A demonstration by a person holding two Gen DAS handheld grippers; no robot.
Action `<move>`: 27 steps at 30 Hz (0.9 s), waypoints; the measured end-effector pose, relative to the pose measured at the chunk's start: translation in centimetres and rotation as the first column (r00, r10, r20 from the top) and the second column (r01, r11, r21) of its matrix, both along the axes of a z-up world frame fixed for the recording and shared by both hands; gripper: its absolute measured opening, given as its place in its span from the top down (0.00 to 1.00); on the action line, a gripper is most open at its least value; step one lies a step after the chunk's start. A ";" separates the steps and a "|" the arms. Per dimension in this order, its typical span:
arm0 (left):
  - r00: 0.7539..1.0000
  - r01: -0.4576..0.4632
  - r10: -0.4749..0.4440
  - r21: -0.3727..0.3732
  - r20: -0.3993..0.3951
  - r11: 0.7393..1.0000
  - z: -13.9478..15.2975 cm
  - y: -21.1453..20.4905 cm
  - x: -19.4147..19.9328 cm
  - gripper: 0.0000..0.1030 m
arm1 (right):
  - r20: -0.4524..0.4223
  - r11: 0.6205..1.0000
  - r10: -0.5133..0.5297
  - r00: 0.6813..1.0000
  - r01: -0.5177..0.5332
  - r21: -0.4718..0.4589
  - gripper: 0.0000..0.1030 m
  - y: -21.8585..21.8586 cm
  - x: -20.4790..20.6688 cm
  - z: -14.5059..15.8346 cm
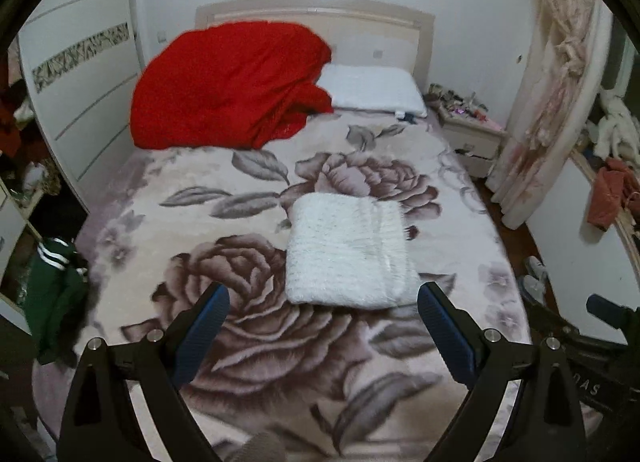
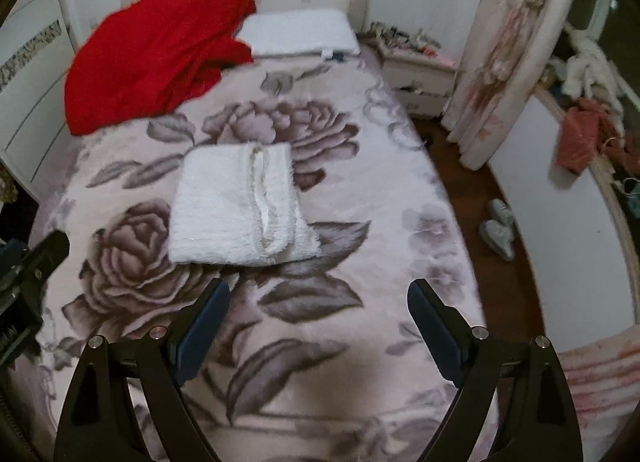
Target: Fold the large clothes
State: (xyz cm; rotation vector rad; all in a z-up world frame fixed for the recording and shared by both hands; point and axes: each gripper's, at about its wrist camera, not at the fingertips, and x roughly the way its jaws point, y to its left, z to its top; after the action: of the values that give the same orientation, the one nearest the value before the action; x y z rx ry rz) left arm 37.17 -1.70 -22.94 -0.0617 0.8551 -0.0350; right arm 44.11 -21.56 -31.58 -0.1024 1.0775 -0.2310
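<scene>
A white fluffy garment [image 1: 346,252] lies folded into a neat rectangle on the floral bed cover [image 1: 208,198]; it also shows in the right wrist view [image 2: 236,208]. My left gripper [image 1: 322,296] is open and empty, held above the bed just short of the garment's near edge. My right gripper [image 2: 318,290] is open and empty, above the bed a little nearer than the garment. The right gripper's body shows at the left view's right edge [image 1: 600,342], and the left gripper's body shows at the right view's left edge [image 2: 28,274].
A red blanket [image 1: 228,82] is heaped at the bed's head beside a white pillow [image 1: 372,90]. A cluttered nightstand [image 1: 468,122] and curtain [image 1: 548,102] stand to the right. Slippers [image 2: 498,232] lie on the wooden floor. A green garment [image 1: 56,294] hangs at the bed's left.
</scene>
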 end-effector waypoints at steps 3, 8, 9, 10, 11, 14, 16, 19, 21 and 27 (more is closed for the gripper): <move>0.999 -0.015 0.015 -0.001 0.029 1.000 4.6 -0.2 -3.7 0.07 | 0.039 1.000 0.009 0.999 -0.009 -0.004 0.11 0.5 -3.5 5.6; 0.997 -0.045 0.046 -0.004 0.067 0.999 11.0 -0.2 -9.4 0.07 | 0.088 0.999 0.048 0.995 -0.047 -0.009 0.11 1.5 -9.0 13.6; 0.997 -0.048 0.048 0.000 0.066 0.999 12.1 -0.3 -10.4 0.07 | 0.102 0.998 0.055 0.993 -0.054 -0.013 0.11 1.7 -10.2 15.1; 0.997 -0.051 0.051 0.004 0.063 0.999 12.8 -0.4 -11.2 0.07 | 0.109 0.998 0.060 0.992 -0.059 -0.014 0.11 1.9 -11.1 16.3; 0.997 -0.054 0.053 0.007 0.056 0.999 13.6 -0.5 -12.0 0.07 | 0.113 0.997 0.071 0.991 -0.070 -0.015 0.11 2.2 -12.1 17.6; 0.997 -0.063 0.062 0.012 0.037 0.998 15.6 -0.6 -14.0 0.07 | 0.121 0.996 0.088 0.989 -0.087 -0.013 0.11 2.6 -14.5 20.6; 0.998 -0.062 0.061 0.016 0.032 0.998 16.9 -0.7 -15.2 0.07 | 0.128 0.996 0.095 0.987 -0.094 -0.008 0.11 2.7 -15.9 22.5; 0.997 -0.071 0.070 0.021 0.039 0.997 18.4 -0.8 -16.8 0.07 | 0.148 0.995 0.102 0.984 -0.102 -0.007 0.11 2.8 -17.8 25.0; 0.996 -0.077 0.077 0.009 0.041 0.997 19.0 -0.8 -17.5 0.07 | 0.159 0.994 0.109 0.981 -0.109 -0.010 0.11 2.9 -18.9 26.4; 0.993 -0.087 0.085 0.020 0.080 0.996 20.6 -1.1 -19.8 0.07 | 0.187 0.991 0.130 0.974 -0.132 -0.004 0.08 2.7 -21.0 29.0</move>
State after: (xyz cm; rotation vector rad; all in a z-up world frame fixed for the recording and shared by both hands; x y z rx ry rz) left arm 17.41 -2.78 -2.32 -0.0747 0.7725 0.0529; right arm 23.10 -18.88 -2.53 -0.1410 0.8804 -0.1145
